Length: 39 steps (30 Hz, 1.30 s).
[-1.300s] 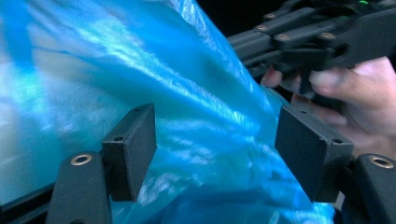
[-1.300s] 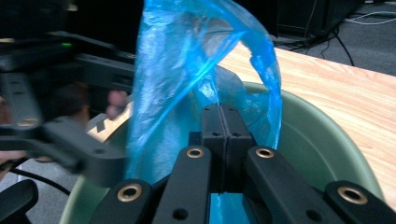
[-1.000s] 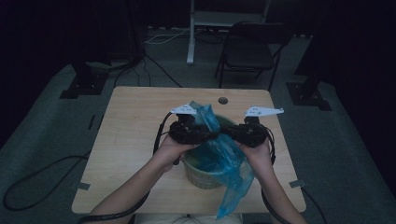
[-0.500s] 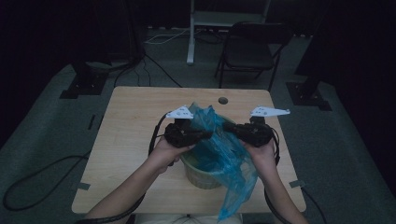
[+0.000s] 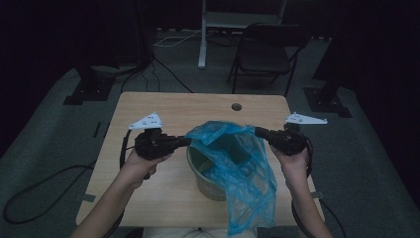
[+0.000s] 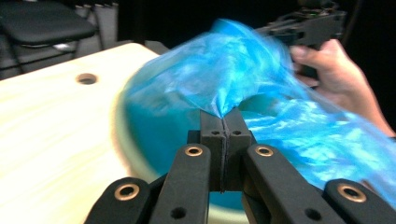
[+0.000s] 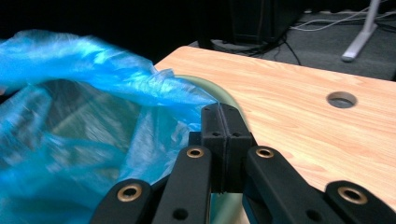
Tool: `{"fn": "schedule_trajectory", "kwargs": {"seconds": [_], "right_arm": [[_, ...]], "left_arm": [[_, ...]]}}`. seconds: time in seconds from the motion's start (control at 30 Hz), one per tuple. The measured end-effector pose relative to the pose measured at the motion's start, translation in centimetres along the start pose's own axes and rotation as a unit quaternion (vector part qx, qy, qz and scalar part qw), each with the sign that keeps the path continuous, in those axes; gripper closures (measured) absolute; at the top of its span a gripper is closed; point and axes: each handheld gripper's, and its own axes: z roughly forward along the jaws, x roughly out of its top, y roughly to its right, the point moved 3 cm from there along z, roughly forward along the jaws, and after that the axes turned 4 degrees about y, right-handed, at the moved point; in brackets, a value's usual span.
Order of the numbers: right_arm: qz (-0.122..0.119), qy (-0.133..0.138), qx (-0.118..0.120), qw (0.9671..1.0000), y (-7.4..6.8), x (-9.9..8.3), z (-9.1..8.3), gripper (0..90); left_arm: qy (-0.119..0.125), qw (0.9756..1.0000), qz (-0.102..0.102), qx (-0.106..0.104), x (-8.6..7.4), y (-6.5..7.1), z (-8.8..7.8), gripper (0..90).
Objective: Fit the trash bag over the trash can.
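A thin blue plastic bag [image 5: 233, 153] is stretched over a pale green bin [image 5: 205, 186] in the middle of the wooden table [image 5: 148, 109]. My left gripper [image 5: 188, 141] is shut on the bag's left edge. In the left gripper view the jaws [image 6: 223, 116] pinch a peak of the bag [image 6: 233, 70] above the bin's rim [image 6: 123, 140]. My right gripper [image 5: 257, 131] is shut on the bag's right edge. The right gripper view shows its jaws [image 7: 223, 109] gripping the film [image 7: 93, 60] beside the bin's rim [image 7: 224, 98]. The rest of the bag hangs over the bin's front.
A round hole [image 5: 236, 106] sits near the table's far edge. A folding chair [image 5: 267, 49] and a metal stand [image 5: 203, 34] are behind the table. Dark stand bases [image 5: 84, 89] and cables [image 5: 29, 188] lie on the floor at the left.
Both hands have moved apart, the left one to the left and the right one to the right. The bag's mouth is now pulled wide between them over the bin.
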Motion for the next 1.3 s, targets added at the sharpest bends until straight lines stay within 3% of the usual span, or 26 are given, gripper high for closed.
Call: {"fn": "schedule_trajectory", "kwargs": {"seconds": [0.03, 0.17, 0.43, 0.47, 0.5, 0.53, 0.63, 0.7, 0.73, 0.8, 0.87, 0.93, 1.07, 1.13, 1.23, 1.3], "right_arm": [[0.005, 0.001, 0.001, 1.0000, 0.4, -0.1, -0.3, 90.0], [0.005, 0.001, -0.001, 1.0000, 0.5, -0.3, -0.5, 90.0], [-0.001, -0.003, 0.011, 0.9999, 0.0, 0.5, -0.2, 89.8], [-0.004, -0.001, 0.017, 0.9999, -0.1, 0.7, -0.1, 83.8], [-0.004, -0.001, 0.017, 0.9999, -0.1, 0.7, -0.1, 83.8], [-0.005, -0.010, 0.031, 0.9995, -0.4, 1.1, 0.2, 76.3], [-0.003, -0.007, 0.039, 0.9992, -0.6, 1.6, 0.6, 76.3], [-0.005, -0.008, 0.042, 0.9991, -0.7, 1.8, 0.7, 82.6], [-0.006, -0.009, 0.040, 0.9991, -0.8, 1.9, 0.9, 88.0], [-0.011, -0.021, 0.046, 0.9987, -0.9, 2.2, 1.4, 90.0], [-0.017, -0.022, 0.040, 0.9988, -1.1, 2.3, 1.6, 90.0], [-0.027, -0.023, 0.023, 0.9991, -1.0, 2.3, 1.7, 90.0], [-0.029, -0.031, -0.021, 0.9989, 0.6, 1.8, 1.9, 90.0], [-0.018, -0.039, -0.039, 0.9983, 1.9, 1.1, 2.2, 90.0], [0.001, -0.050, -0.044, 0.9978, 3.3, 0.2, 3.0, 90.0], [0.001, -0.058, -0.049, 0.9971, 3.7, -0.2, 3.8, 90.0]], "left_arm": [[-0.004, 0.9999, -0.004, 0.011, -0.5, -0.5, -0.5, 90.0], [-0.010, 0.9997, -0.007, 0.020, -1.1, -1.1, -0.9, 90.0], [0.005, 0.9997, -0.020, 0.016, -0.4, -1.9, -0.7, 88.8], [0.007, 0.9997, -0.017, 0.015, -0.1, -1.9, -0.6, 82.2], [0.011, 0.9996, -0.018, 0.016, 0.2, -1.9, -0.4, 82.2], [0.017, 0.9995, -0.025, 0.004, 0.5, -1.9, -0.2, 71.7], [0.021, 0.9992, -0.034, -0.003, 0.9, -2.1, 0.1, 65.7], [0.022, 0.9991, -0.036, 0.000, 1.2, -2.2, 0.5, 67.8], [0.021, 0.9991, -0.037, -0.002, 1.3, -2.3, 0.7, 71.9], [0.017, 0.9992, -0.034, 0.010, 1.5, -2.5, 1.2, 84.3], [0.011, 0.9995, -0.024, 0.016, 1.6, -2.6, 1.5, 90.0], [0.003, 0.9995, -0.016, 0.028, 1.4, -2.7, 1.6, 90.0], [-0.011, 0.9988, -0.022, 0.042, 0.3, -3.6, 1.8, 90.0], [-0.019, 0.9981, -0.023, 0.053, -0.3, -4.2, 1.9, 90.0], [-0.028, 0.9975, -0.032, 0.057, -1.0, -4.9, 2.5, 90.0], [-0.032, 0.9968, -0.037, 0.063, -1.3, -5.3, 3.0, 90.0]]}}
